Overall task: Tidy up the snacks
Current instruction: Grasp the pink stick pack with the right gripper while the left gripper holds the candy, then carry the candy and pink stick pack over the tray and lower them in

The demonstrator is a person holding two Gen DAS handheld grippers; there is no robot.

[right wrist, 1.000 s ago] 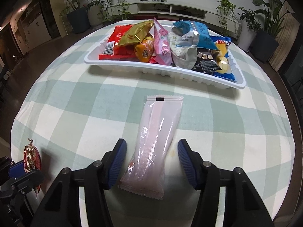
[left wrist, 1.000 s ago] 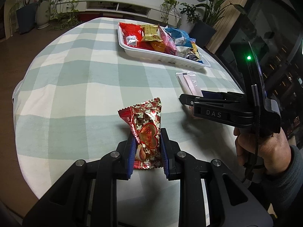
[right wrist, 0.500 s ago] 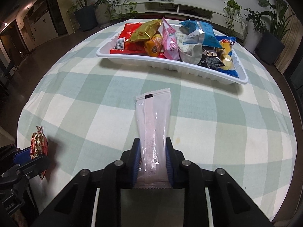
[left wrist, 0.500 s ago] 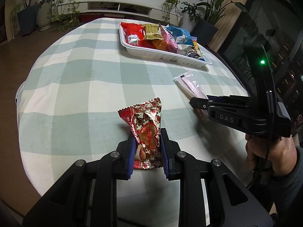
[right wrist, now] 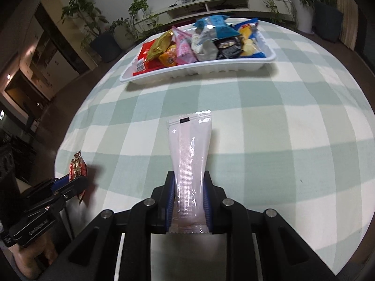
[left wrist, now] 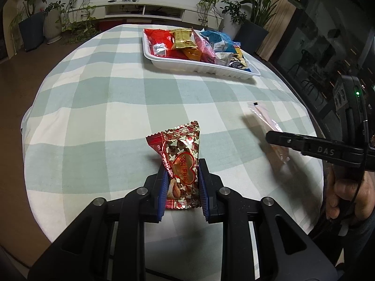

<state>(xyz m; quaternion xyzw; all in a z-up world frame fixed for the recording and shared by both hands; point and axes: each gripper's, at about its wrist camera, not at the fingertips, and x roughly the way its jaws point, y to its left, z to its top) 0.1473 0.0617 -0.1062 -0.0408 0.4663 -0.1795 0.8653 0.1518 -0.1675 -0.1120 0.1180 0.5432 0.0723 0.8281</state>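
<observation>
My left gripper (left wrist: 182,175) is shut on a red candy packet (left wrist: 181,161) with a heart print, held just over the checked tablecloth. My right gripper (right wrist: 189,187) is shut on a long pale pink sachet (right wrist: 189,149), lifted off the cloth and pointing toward the tray. The same sachet (left wrist: 267,126) shows at the right of the left wrist view, sticking out of the right gripper's black finger (left wrist: 304,144). A white tray (right wrist: 211,69) full of mixed snack packets stands at the far side of the table. The left gripper with the red packet (right wrist: 77,168) appears at the lower left of the right wrist view.
A round table under a green-and-white checked cloth (left wrist: 117,107) carries everything. A hand (left wrist: 349,194) holds the right gripper at the table's right edge. Potted plants (left wrist: 32,23) and a low white shelf (left wrist: 143,11) stand beyond the table, with dark floor around it.
The right gripper closed on the pink sachet, lifted it off the cloth and swung it right while rolling. The left gripper kept still with the red packet.
</observation>
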